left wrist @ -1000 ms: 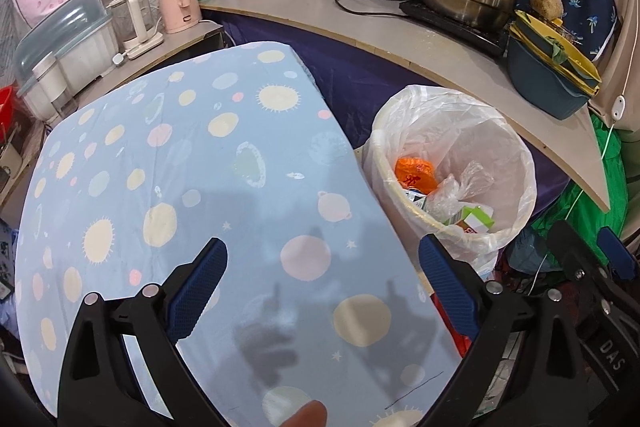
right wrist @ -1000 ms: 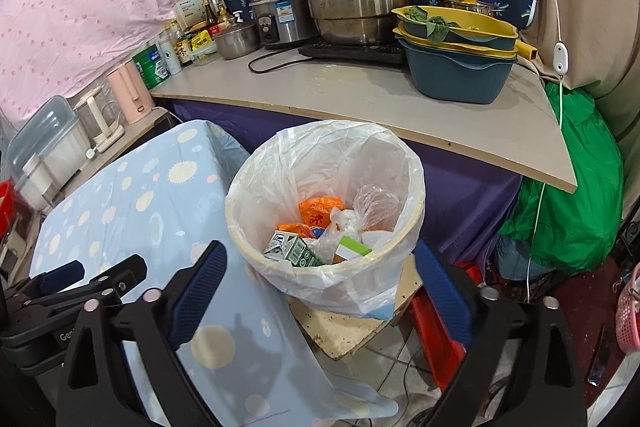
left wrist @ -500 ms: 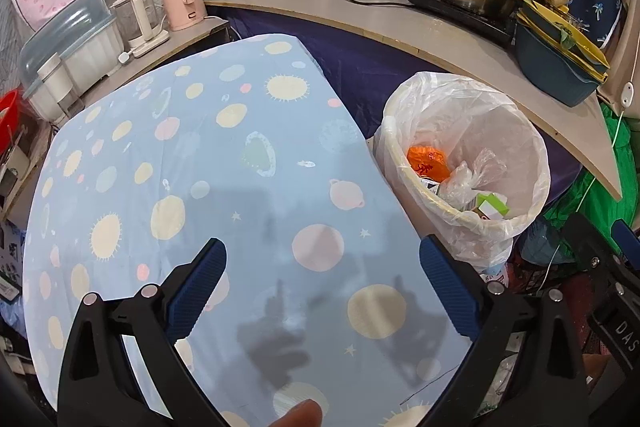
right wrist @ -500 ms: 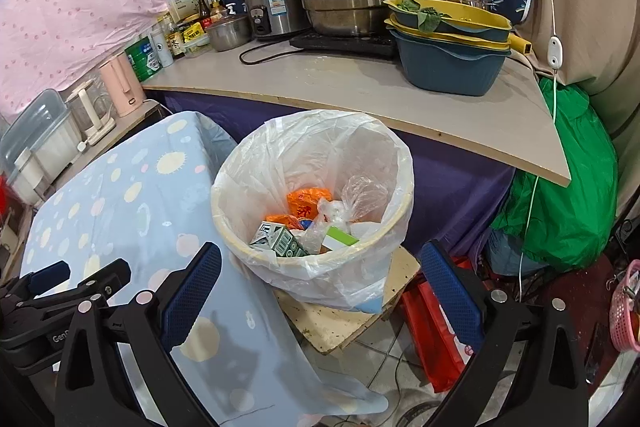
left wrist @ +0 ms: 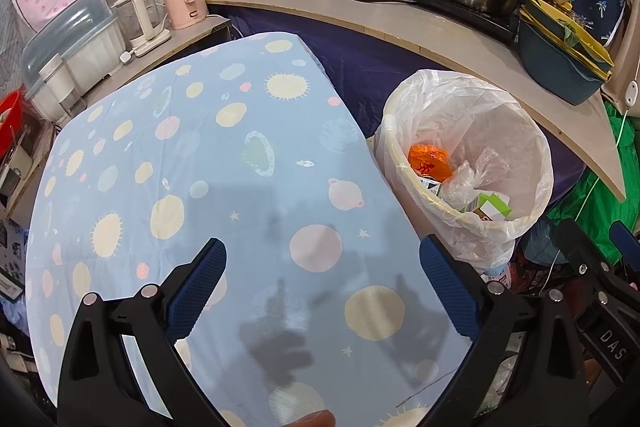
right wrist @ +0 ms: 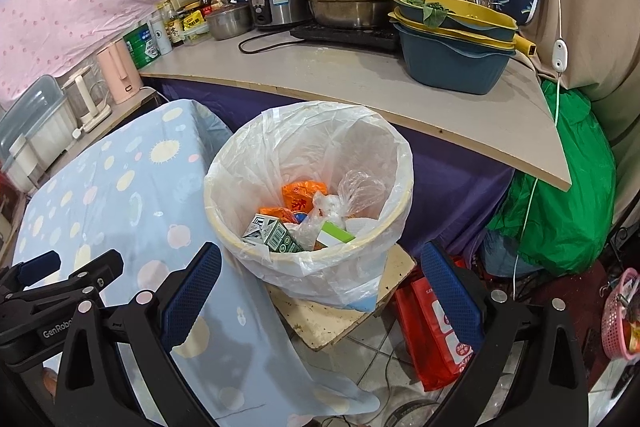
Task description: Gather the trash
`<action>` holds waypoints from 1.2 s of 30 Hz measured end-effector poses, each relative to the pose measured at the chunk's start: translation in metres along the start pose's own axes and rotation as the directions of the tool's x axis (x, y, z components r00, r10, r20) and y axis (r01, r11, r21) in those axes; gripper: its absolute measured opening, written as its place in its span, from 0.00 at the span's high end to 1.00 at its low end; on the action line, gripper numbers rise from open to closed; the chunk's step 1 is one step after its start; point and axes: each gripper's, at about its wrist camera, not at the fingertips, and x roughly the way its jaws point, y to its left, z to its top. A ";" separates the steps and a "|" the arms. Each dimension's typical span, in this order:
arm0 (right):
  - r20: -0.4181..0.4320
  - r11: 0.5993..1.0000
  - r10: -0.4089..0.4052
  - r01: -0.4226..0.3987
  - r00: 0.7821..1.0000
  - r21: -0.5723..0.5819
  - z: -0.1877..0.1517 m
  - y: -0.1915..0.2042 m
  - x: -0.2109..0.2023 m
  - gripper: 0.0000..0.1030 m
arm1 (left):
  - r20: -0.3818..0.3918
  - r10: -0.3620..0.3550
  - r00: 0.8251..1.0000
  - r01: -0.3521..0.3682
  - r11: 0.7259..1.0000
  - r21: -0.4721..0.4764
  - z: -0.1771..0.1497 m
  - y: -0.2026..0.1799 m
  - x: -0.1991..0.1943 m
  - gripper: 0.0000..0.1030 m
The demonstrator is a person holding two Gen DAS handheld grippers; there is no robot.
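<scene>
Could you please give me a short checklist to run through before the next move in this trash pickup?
1. Left gripper empty, jaws apart: ok.
2. Right gripper empty, jaws apart: ok.
3. Trash bin upright beside the table, mouth unobstructed: ok.
4. Bin liner folded over the rim: ok.
5. Room left in the bin above the orange wrapper and green carton: ok.
6. Trash left on the tablecloth: none visible, near edge hidden, so cannot tell.

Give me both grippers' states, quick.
Left gripper: open, holding nothing, over the table.
Right gripper: open, holding nothing, facing the bin.
</scene>
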 end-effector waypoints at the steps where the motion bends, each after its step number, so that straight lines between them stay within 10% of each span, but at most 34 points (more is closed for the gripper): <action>1: -0.003 1.000 0.001 -0.001 1.000 0.000 0.000 0.000 0.001 0.06 | -0.001 0.001 1.000 -0.001 1.000 0.001 0.000 0.000 0.000 0.10; 36: -0.043 1.000 -0.017 0.016 0.999 -0.025 0.010 0.000 0.023 0.06 | -0.065 0.019 0.998 -0.021 1.000 -0.021 0.010 -0.010 0.018 0.10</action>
